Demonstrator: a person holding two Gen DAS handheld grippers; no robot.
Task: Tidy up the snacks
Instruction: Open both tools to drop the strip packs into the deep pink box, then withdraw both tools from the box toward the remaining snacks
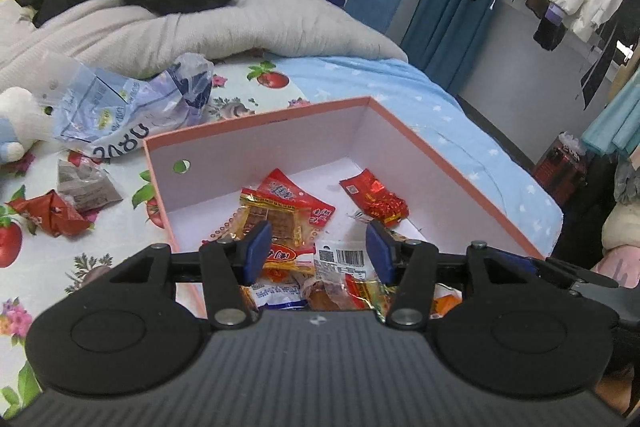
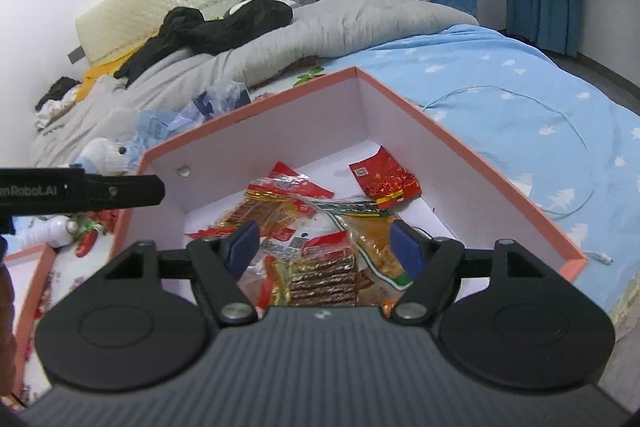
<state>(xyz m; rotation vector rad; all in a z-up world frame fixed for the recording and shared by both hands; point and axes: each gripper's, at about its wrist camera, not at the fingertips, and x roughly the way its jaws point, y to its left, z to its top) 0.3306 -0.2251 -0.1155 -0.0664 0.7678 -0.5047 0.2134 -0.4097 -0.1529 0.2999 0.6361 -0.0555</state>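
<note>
A pink-rimmed cardboard box [image 1: 256, 119] [image 2: 248, 111] with white walls sits on the bed and holds several snack packets. A red foil packet [image 1: 376, 199] [image 2: 386, 183] lies toward its far right corner. A clear pack of brown strips [image 2: 324, 281] lies near the front. My left gripper [image 1: 320, 247] hangs open above the packets at the box's near side, its blue pads touching nothing. My right gripper [image 2: 326, 245] is also over the box, jaws wide and empty. Outside the box on the left lie a crumpled red packet [image 1: 52, 215] and a grey-brown packet [image 1: 86, 185].
A crumpled plastic bag [image 1: 132, 107] and a white plush toy [image 1: 16, 123] lie left of the box. A grey duvet [image 1: 200, 27] with black clothes fills the far bed. A second pink-edged box [image 2: 28, 259] sits at lower left. The bed's edge drops off at right.
</note>
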